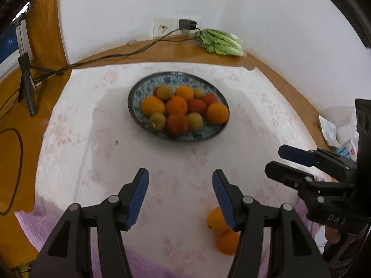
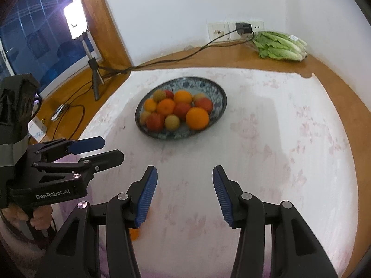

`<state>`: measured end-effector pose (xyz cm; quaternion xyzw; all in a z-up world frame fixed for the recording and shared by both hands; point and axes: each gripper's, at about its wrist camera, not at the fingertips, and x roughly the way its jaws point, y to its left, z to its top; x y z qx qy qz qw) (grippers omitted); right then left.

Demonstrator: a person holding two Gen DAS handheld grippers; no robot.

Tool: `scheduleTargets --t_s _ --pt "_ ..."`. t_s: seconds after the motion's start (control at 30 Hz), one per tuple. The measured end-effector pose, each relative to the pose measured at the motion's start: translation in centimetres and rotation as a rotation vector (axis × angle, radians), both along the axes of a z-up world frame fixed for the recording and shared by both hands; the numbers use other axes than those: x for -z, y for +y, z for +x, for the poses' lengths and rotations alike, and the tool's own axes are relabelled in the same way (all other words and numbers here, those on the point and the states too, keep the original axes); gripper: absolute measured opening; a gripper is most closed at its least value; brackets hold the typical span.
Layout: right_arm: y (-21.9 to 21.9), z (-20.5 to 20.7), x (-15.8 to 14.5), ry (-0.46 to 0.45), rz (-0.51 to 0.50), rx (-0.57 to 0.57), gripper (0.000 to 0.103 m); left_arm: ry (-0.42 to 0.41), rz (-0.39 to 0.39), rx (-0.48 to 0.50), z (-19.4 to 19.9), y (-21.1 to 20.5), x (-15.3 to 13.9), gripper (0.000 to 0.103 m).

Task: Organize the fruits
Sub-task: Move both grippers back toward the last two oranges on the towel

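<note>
Left wrist view: the left gripper [image 1: 180, 199] is held spread and empty above the cloth [image 1: 111, 153]; the right gripper [image 2: 183, 197] is likewise spread. Two oranges [image 1: 216, 220] are seen beside its right finger, and the fruit plate [image 1: 136, 92] is set well beyond.

Plate [image 1: 136, 97] mid-cloth [image 1: 92, 143] holding fruit [image 1: 176, 106], lettuce [image 1: 222, 42] behind, two oranges [image 1: 220, 229] in front
</note>
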<state>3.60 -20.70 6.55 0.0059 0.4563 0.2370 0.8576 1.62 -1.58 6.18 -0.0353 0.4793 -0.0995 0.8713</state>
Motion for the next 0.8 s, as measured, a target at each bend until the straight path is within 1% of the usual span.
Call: scheduleTargets --t_s 0.23,0.4,0.63,0.8 --pt "0.1 -2.1 1.1 0.033 0.012 -0.011 0.051 0.033 -0.026 0.033 -1.9 -0.7 0.9 0.06" --pt "0.2 -3.2 1.2 0.029 -0.009 -0.016 0.051 0.052 -0.044 0.068 -2.8 -1.8 1.3 0.06" --pt "-0.2 -4.3 1.7 0.03 -0.041 -0.006 0.051 0.076 -0.042 0.101 -3.1 -3.3 2.3 0.06" --pt "-0.9 -4.5 2.5 0.054 -0.039 0.005 0.051 0.097 -0.037 0.107 -2.8 -3.8 3.1 0.06"
